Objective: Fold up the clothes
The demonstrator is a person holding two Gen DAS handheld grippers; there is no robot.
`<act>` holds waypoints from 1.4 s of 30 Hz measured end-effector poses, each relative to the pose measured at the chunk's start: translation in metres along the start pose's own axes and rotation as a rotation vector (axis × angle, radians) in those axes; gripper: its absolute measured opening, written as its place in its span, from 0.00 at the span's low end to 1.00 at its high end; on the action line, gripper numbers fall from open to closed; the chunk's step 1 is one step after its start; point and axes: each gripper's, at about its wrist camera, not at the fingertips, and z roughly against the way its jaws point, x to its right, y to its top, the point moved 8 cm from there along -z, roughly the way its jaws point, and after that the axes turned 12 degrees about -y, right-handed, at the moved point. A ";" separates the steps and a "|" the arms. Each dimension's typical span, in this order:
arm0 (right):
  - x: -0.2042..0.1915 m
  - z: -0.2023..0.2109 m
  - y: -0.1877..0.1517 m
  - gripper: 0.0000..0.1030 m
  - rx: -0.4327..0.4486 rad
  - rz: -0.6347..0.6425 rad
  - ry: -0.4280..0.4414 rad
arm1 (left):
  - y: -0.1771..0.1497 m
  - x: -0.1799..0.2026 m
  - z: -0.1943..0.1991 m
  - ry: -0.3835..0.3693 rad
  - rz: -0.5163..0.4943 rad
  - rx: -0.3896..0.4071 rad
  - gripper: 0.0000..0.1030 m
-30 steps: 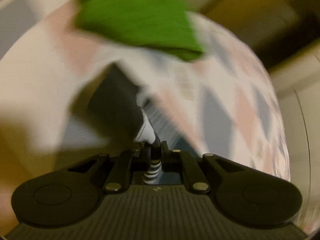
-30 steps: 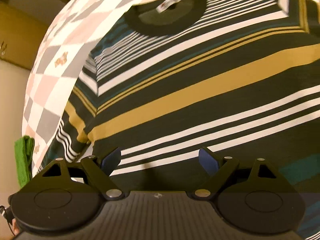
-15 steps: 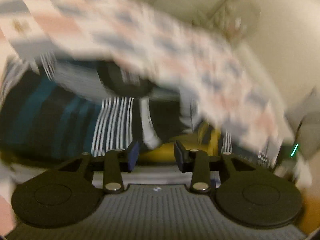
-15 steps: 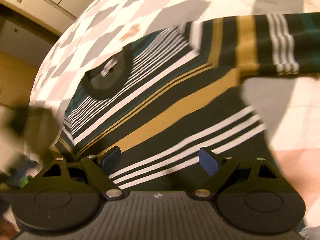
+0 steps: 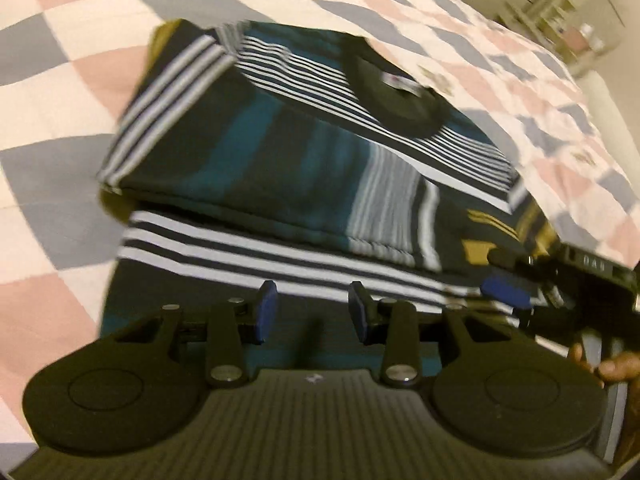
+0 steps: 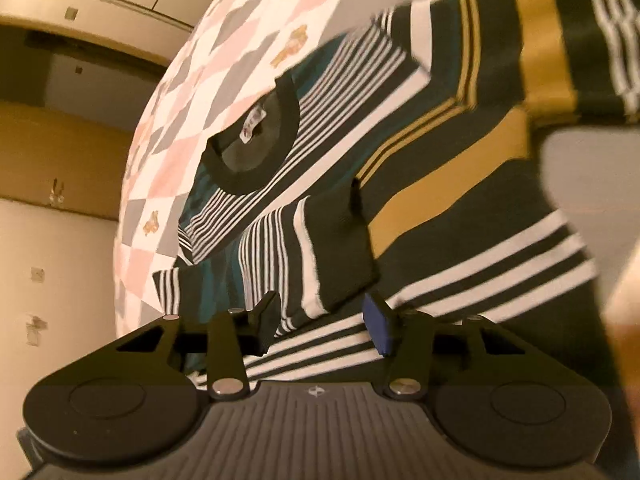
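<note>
A dark sweater (image 5: 280,152) with white, teal and mustard stripes lies flat on the checkered bedspread (image 5: 68,60), collar (image 5: 396,96) at the far side. One sleeve is folded across the chest, its cuff (image 6: 320,264) just ahead of my right gripper (image 6: 322,320). That gripper is open, and the cuff edge lies between its fingers without being pinched. The other sleeve (image 6: 560,40) stretches out to the upper right. My left gripper (image 5: 312,312) hovers open over the sweater's lower stripes and holds nothing. In the left wrist view the right gripper's blue pad (image 5: 506,292) shows at the right.
The quilted bedspread (image 6: 208,80) reaches beyond the sweater on every side. A person's hand (image 5: 616,368) holds the right tool at the frame edge. A pale wall and brown cabinet (image 6: 60,152) stand beyond the bed. Shelving (image 5: 568,12) is far right.
One second ago my left gripper was shut on a sleeve cuff. It has let go, and the sleeve now lies folded across the chest. My right gripper has closed in on the cuff.
</note>
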 end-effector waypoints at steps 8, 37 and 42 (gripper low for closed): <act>0.003 -0.056 -0.002 0.49 -0.054 -0.180 0.030 | 0.007 -0.025 -0.010 0.035 0.048 -0.020 0.34; 0.051 0.013 0.089 0.17 0.276 0.047 -0.375 | 0.019 -0.018 -0.034 0.097 -0.052 -0.071 0.34; 0.050 0.047 0.083 0.22 0.433 0.033 -0.404 | 0.018 -0.012 -0.036 0.104 -0.069 -0.082 0.34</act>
